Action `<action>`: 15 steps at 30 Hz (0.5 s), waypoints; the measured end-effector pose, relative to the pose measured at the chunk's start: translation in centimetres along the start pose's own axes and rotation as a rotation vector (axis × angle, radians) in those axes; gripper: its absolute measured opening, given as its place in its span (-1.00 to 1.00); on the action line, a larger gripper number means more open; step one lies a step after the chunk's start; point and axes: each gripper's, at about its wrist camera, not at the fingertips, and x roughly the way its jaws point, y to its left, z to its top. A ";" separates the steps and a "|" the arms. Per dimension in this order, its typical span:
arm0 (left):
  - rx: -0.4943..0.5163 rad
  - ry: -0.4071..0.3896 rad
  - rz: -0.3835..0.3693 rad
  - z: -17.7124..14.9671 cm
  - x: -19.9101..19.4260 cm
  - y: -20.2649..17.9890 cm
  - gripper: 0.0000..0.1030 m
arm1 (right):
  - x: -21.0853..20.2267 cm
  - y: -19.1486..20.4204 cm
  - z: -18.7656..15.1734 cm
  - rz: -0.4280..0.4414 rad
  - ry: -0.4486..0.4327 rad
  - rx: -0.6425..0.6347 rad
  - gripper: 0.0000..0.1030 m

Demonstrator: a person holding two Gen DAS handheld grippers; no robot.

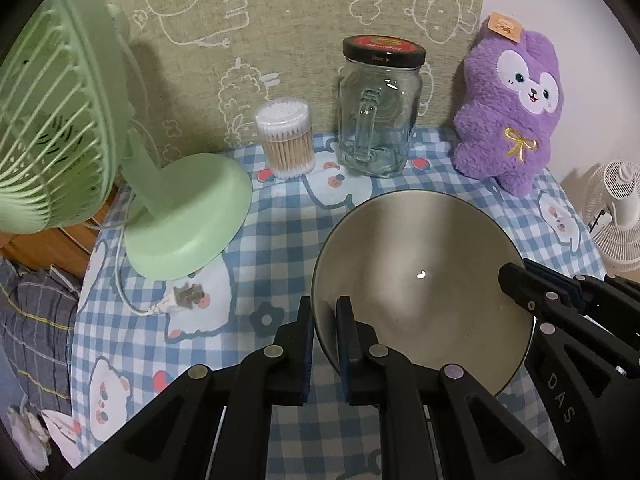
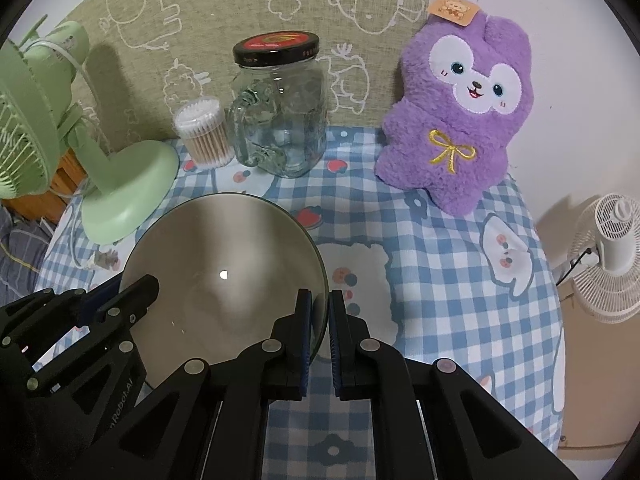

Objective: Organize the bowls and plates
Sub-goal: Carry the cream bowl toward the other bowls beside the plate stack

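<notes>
Nearest: left gripper (image 1: 325, 312) clamped on the left rim of a steel bowl (image 1: 420, 280), one finger inside the wall and one outside; right gripper (image 2: 320, 308) pinched the same way on the opposite rim. Bowl between both claws, just over a blue-and-white checked tablecloth (image 1: 280, 216) printed with cartoon bears; whether lifted or resting, impossible to tell. Left of the bowl, close by: round base of a green desk fan (image 1: 188, 216), with its white cord and plug (image 1: 180, 298) lying on the cloth. Bare cloth to the right of the bowl, out to the table's edge. Farther back, in a row against a green fabric backdrop (image 1: 280, 20): a tub of cotton swabs (image 1: 286, 138), a lidded glass mug jar (image 1: 378, 108), a purple plush toy (image 1: 510, 104). Beyond the right edge, lower down: a white floor fan (image 2: 612, 256). Beyond the left edge: grey plaid bedding (image 1: 36, 320).
</notes>
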 end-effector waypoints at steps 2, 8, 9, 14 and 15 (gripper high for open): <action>-0.006 0.006 -0.001 -0.3 -0.3 0.2 -0.85 | -0.4 0.1 -0.3 0.005 0.001 -0.002 -0.79; -0.007 -0.007 0.013 -1.4 -2.0 0.4 -0.85 | -2.2 1.0 -1.3 0.008 -0.008 -0.015 -0.79; -0.003 -0.013 0.014 -1.5 -2.4 0.4 -0.85 | -2.6 1.1 -1.5 0.007 -0.011 -0.016 -0.79; -0.001 -0.034 0.016 -2.6 -4.4 0.5 -0.83 | -4.8 1.6 -2.6 0.002 -0.033 -0.020 -0.79; -0.001 -0.037 0.017 -2.8 -4.7 0.5 -0.83 | -5.2 1.7 -2.8 0.001 -0.040 -0.022 -0.79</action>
